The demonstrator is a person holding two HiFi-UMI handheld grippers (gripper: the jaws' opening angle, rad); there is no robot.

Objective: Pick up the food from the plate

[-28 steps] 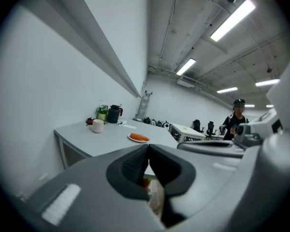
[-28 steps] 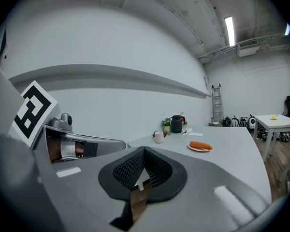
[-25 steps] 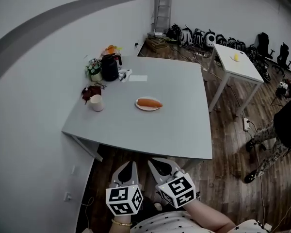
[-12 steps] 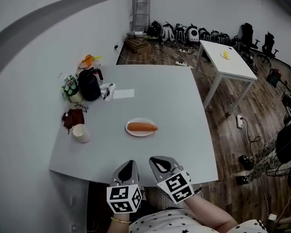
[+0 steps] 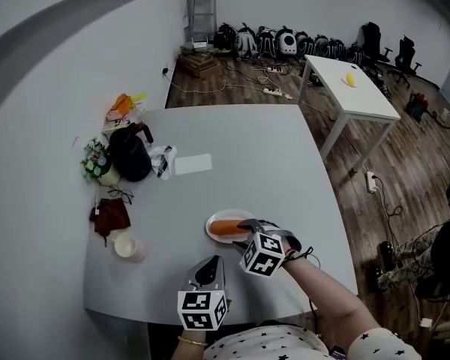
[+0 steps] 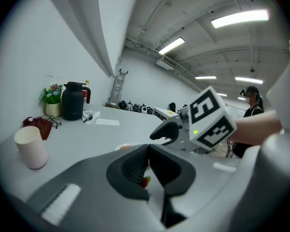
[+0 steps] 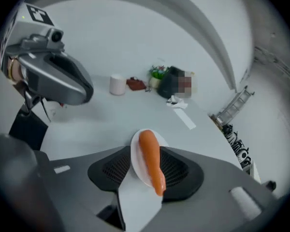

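Note:
An orange, sausage-shaped piece of food (image 5: pixel 226 227) lies on a small white plate (image 5: pixel 216 235) near the front of the grey table (image 5: pixel 247 156). My right gripper (image 5: pixel 247 229) reaches to the plate's right side. In the right gripper view the food (image 7: pixel 152 164) and plate (image 7: pixel 135 161) sit between the jaws of the right gripper (image 7: pixel 147 152). Those jaws are opening, and their pads do not press on the food. My left gripper (image 5: pixel 208 270) hovers at the table's front edge, left of the right one. Its jaws (image 6: pixel 147 151) meet with nothing between them.
A white cup (image 5: pixel 125 246), a dark red cloth with glasses (image 5: pixel 111 214), a black kettle (image 5: pixel 129 156), a flower pot (image 5: pixel 97 163) and a sheet of paper (image 5: pixel 193 163) stand on the table's left half. A second white table (image 5: pixel 349 85) stands at the back right.
My right gripper has moved forward from the table's front edge to the plate, and its jaws have parted round the food. The left gripper stayed close to my body. The head view came closer over the table.

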